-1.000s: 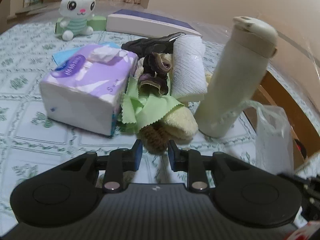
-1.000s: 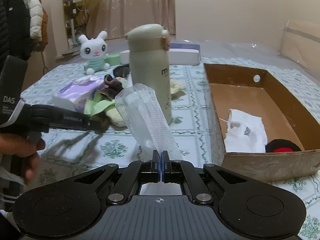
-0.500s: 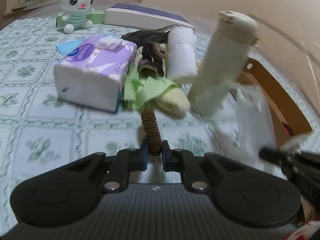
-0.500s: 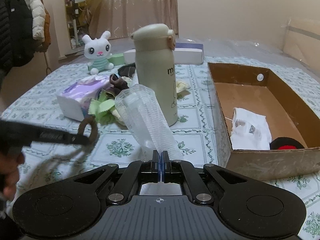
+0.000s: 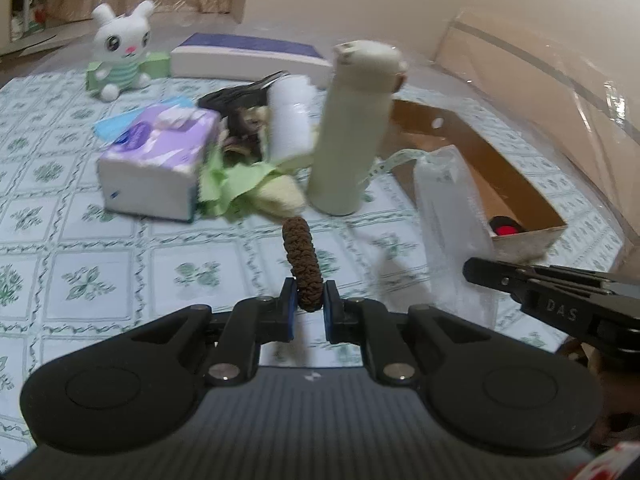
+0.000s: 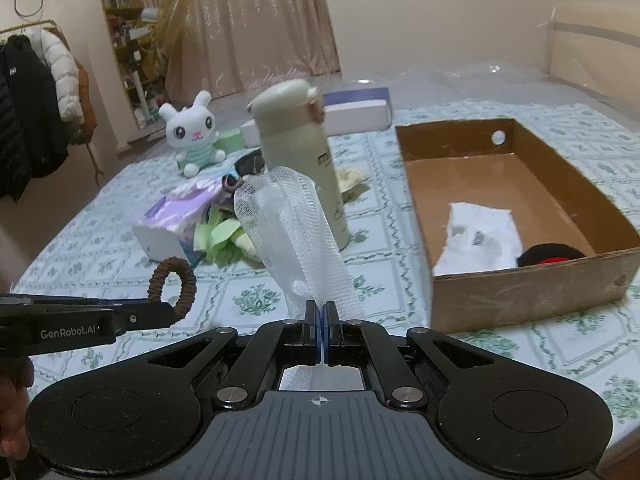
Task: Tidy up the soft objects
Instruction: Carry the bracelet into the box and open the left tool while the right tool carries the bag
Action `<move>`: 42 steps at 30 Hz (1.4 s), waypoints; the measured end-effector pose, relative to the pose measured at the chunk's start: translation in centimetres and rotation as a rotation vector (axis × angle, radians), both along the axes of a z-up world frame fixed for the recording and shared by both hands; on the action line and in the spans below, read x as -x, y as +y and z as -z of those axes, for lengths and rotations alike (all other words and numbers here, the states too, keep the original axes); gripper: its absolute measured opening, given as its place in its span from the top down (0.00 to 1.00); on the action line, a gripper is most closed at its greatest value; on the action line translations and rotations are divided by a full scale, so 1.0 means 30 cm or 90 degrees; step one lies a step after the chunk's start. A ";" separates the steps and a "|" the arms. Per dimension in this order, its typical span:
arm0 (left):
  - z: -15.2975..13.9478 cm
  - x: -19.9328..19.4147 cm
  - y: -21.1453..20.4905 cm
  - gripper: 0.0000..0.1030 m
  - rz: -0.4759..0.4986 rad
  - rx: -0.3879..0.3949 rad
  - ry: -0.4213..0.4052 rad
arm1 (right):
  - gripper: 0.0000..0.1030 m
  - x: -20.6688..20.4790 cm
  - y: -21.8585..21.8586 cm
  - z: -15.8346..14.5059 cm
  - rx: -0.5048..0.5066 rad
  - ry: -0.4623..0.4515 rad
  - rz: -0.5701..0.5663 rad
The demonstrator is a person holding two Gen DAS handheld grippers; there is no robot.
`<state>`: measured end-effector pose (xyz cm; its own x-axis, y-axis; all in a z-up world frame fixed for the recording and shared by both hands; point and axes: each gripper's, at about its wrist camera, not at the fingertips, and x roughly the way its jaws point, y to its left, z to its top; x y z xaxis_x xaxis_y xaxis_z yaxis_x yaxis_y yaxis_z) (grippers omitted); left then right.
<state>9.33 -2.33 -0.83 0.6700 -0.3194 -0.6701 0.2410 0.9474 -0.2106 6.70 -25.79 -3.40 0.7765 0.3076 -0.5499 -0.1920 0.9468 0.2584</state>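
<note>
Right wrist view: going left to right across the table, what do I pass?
Brown hair tie held in the left gripper → purple tissue pack → mesh bag pinched in the right gripper → cardboard box holding a white cloth.

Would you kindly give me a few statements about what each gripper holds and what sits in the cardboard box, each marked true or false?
1. The left gripper is shut on the brown hair tie. True.
2. The right gripper is open, holding nothing. False: it is shut on the clear mesh bag.
3. The white cloth lies inside the cardboard box. True.
4. The cream bottle lies on its side. False: it stands upright on the table.
5. The plush rabbit sits in the box. False: it sits on the table, beyond the tissue pack.
</note>
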 end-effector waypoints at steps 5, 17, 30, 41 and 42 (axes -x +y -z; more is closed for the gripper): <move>-0.038 0.018 -0.061 0.89 0.027 0.003 -0.015 | 0.99 0.031 -0.052 -0.034 -0.001 -0.012 0.021; -0.105 0.018 -0.214 0.89 0.093 0.008 -0.038 | 0.99 0.074 -0.215 -0.096 -0.001 -0.033 0.095; -0.160 -0.056 -0.408 0.89 0.157 0.006 -0.060 | 0.99 0.026 -0.428 -0.164 -0.002 -0.055 0.167; -0.168 -0.194 -0.563 0.89 0.173 0.014 -0.069 | 0.99 -0.131 -0.576 -0.187 -0.025 -0.036 0.166; -0.166 -0.211 -0.578 0.89 0.174 0.014 -0.069 | 0.99 -0.150 -0.586 -0.185 -0.029 -0.032 0.165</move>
